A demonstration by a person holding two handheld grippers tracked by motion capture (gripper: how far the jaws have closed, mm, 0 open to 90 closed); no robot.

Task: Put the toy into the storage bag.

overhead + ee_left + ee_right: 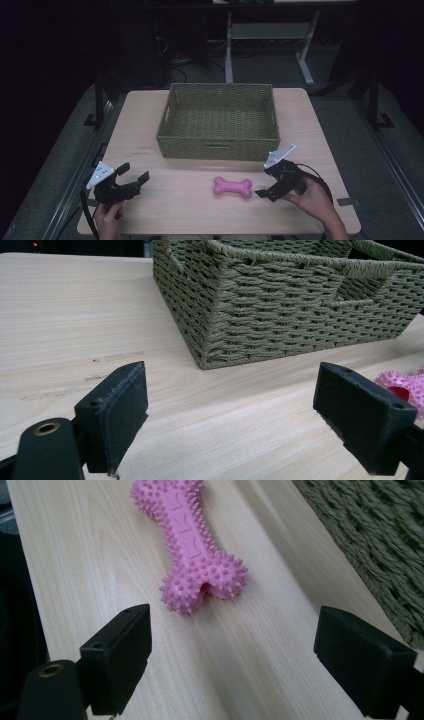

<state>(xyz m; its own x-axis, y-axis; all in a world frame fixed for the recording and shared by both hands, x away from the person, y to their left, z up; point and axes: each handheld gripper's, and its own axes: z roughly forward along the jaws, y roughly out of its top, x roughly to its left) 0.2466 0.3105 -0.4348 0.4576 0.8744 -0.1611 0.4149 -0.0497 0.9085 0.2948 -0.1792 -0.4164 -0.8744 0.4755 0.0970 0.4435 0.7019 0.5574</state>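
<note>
**A:** Where is the toy just now?

**B:** The pink bone toy lies flat on the bench, in front of the woven basket and apart from its near wall. It lies roughly along the bench's front edge, one knobbed end toward my right side. Nothing touches it.

**A:** And your right tool?

**B:** My right tool sits just beside the toy's right end, not touching it. Its jaws stand wide apart and have nothing between them. In the right gripper view the toy lies ahead of the two pads, beyond their tips, with bare wood in the gap; the basket's weave runs along the right edge there.

**A:** The left one?

**B:** My left tool is over the near left corner of the bench, well apart from the toy, pointing toward the basket. Its jaws are also spread wide and hold nothing. In the left gripper view I see the basket's corner ahead and a bit of the spiky pink toy at the far right, behind the right pad.

**A:** Anything in the basket?

**B:** From the high view its floor looks bare.
</note>
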